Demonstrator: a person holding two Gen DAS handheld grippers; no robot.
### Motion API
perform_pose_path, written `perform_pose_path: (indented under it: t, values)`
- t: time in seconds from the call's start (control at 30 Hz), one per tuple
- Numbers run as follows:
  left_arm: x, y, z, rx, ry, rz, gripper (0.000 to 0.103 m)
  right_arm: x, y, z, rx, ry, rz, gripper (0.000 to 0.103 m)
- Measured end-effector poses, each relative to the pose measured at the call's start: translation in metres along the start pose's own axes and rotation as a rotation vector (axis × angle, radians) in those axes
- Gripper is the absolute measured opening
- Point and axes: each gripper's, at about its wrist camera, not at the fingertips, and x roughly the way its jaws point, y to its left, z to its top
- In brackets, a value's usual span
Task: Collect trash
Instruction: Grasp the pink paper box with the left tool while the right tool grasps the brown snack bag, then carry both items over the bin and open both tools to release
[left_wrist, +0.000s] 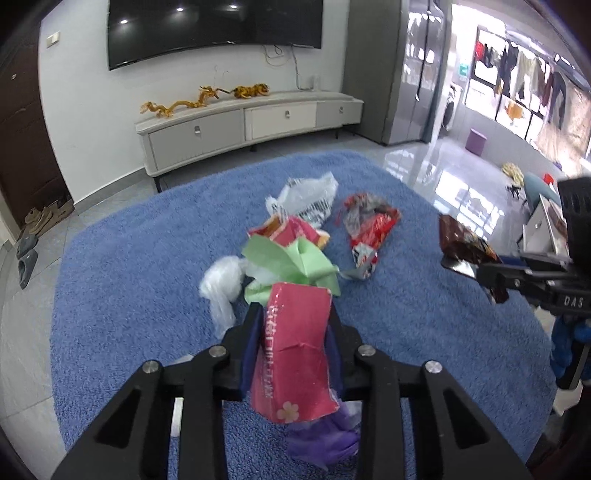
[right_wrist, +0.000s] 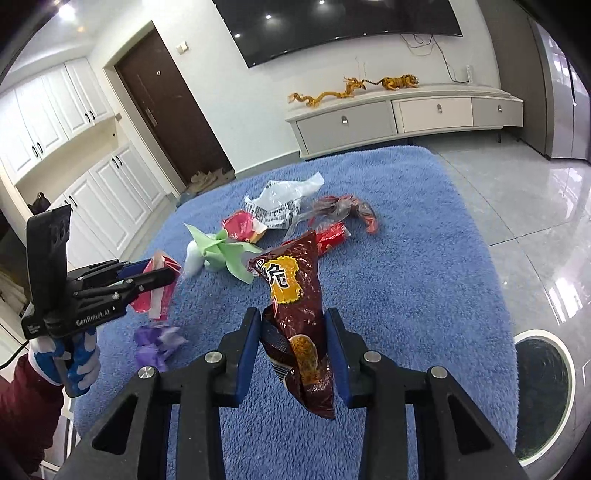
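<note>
Nearest, left hand-held gripper (left_wrist: 293, 325) clamped on a pink wrapper (left_wrist: 293, 350), lifted above the blue rug (left_wrist: 129, 277). Right hand-held gripper (right_wrist: 293, 332) clamped on a brown snack bag (right_wrist: 295, 306), also clear of the rug. Under the pink wrapper, a crumpled purple bag (left_wrist: 321, 439) on the rug. Just beyond, a green paper (left_wrist: 284, 262) and a clear plastic bag (left_wrist: 221, 284), touching. Farther out, a red wrapper (left_wrist: 369, 229) and a white printed bag (left_wrist: 306, 199), lying apart. Off the rug's right edge, a round bin (right_wrist: 543, 398) on the tiled floor. Against the far wall, a low cabinet (left_wrist: 236, 125) beneath a television (left_wrist: 214, 29).
</note>
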Motion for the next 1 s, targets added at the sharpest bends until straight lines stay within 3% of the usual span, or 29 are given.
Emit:
perform_pose_path:
  t: [0.23,0.43,0.67,1.0]
  values:
    - [-0.021,0.009,0.014,-0.057,-0.048,0.023,0.030,-0.023,-0.007,0.000,0.022,-0.057,0.006,0.033]
    - [-0.021,-0.027,0.032,-0.026,-0.070,-0.020,0.030,-0.045,-0.031,-0.001,0.071,-0.113,-0.012,0.033]
    - [0.009,-0.119,0.065,0.053,-0.053,-0.161,0.030,-0.084,-0.084,-0.009,0.155,-0.183,-0.127,0.033]
    - [0.085,-0.263,0.103,0.132,0.050,-0.355,0.030,-0.130,-0.196,-0.047,0.368,-0.210,-0.343,0.034]
